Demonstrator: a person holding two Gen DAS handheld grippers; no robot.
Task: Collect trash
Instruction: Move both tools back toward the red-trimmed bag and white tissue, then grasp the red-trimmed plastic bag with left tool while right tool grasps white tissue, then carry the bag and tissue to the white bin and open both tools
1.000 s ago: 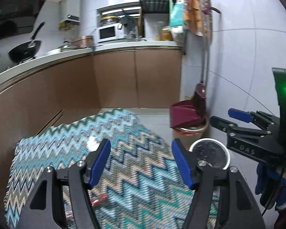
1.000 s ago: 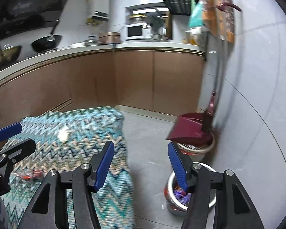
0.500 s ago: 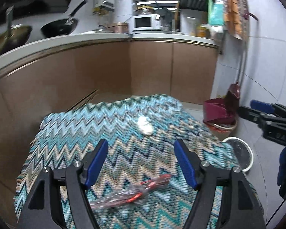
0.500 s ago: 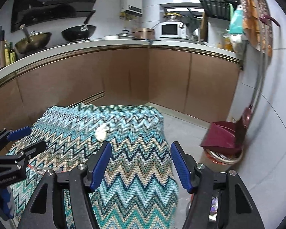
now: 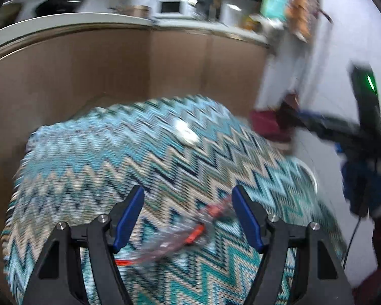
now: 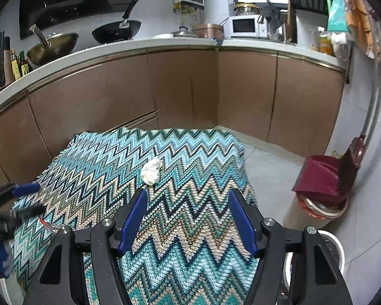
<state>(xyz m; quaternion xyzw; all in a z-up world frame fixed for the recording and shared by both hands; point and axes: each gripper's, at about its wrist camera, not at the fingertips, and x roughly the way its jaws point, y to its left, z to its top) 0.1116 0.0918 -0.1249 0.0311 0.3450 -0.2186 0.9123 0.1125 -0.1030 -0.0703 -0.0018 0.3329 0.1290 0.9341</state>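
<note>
A clear plastic wrapper with red-orange print (image 5: 180, 239) lies on the zigzag cloth (image 5: 114, 157) that covers the table. My left gripper (image 5: 188, 198) hangs open just above it, with the wrapper showing between its blue fingers and untouched. A crumpled white paper ball (image 6: 151, 170) rests farther back on the cloth, just beyond the left fingertip of my right gripper (image 6: 188, 198), which is open with nothing in it. In the blurred left wrist view the paper ball (image 5: 185, 132) is a white smear. The white trash bin (image 6: 335, 244) stands on the floor at the table's right.
A maroon dustpan (image 6: 317, 175) sits on a tan bin (image 6: 299, 213) by the tiled wall. Brown cabinets (image 6: 185, 89) under a white counter run behind the table. My left gripper (image 6: 12, 198) shows at the right wrist view's left edge, my right gripper (image 5: 299, 119) in the left wrist view.
Both grippers have swung left, away from the white bin and over the table. The left one has sunk toward the wrapper, which now shows between its fingers. Both stay open.
</note>
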